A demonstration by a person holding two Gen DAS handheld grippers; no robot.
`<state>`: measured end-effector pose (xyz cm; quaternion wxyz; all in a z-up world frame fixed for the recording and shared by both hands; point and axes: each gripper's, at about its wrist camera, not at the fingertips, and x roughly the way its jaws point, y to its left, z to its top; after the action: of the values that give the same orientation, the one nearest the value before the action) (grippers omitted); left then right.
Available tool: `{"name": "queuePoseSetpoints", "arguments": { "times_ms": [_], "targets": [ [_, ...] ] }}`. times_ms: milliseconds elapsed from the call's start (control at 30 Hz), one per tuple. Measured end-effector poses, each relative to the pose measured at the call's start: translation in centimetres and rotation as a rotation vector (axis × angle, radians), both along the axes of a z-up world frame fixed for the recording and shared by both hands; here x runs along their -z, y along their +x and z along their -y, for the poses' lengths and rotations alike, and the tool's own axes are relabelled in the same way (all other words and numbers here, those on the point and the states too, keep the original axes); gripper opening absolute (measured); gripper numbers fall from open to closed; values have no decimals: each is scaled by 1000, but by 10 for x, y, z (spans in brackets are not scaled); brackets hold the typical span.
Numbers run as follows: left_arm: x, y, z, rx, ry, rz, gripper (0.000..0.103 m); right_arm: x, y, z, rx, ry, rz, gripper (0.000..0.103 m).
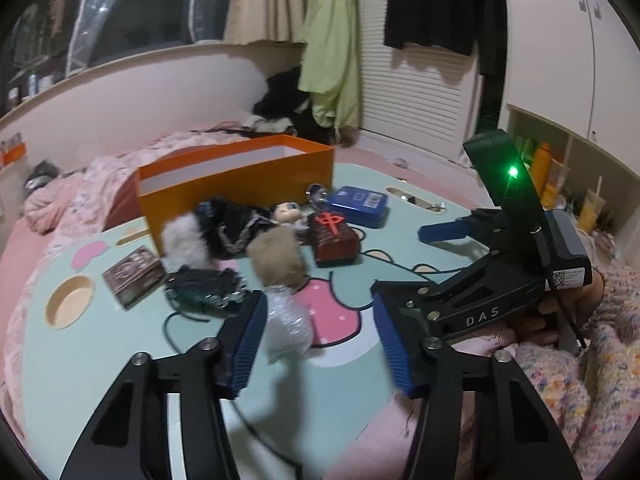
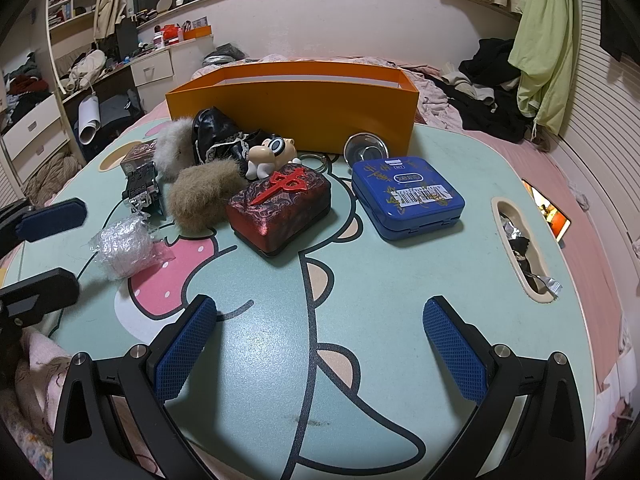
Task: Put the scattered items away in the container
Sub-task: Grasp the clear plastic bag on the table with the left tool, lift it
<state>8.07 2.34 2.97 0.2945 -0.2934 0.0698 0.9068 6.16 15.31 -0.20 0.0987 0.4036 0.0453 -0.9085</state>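
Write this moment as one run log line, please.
left hand-held gripper: open, near silver packet | right hand-held gripper: open, empty

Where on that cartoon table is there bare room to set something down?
Free: the near stretch of the table in front of the red box and blue tin. Crowded: the left back, beside the orange box.

Dim indoor light, fisheye warp, motion blur
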Motion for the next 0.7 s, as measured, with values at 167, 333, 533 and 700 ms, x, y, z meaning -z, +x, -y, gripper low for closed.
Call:
{"name": "queuePoseSetpoints", "arguments": {
  "times_ms": [167, 333, 533, 700],
  "targets": [
    [8, -15, -8, -37, -38, 36, 52, 0, 0, 0, 0, 0, 0, 103],
    [10, -24, -8, -54, -39, 70, 30, 0, 0, 0, 0, 0, 0, 103],
    [11, -28, 1, -73, 20, 110, 24, 0, 0, 0, 1, 0, -1, 103],
    [18, -31, -5, -80, -24, 137, 37, 1, 0, 1, 1, 0, 0, 103]
  ]
}}
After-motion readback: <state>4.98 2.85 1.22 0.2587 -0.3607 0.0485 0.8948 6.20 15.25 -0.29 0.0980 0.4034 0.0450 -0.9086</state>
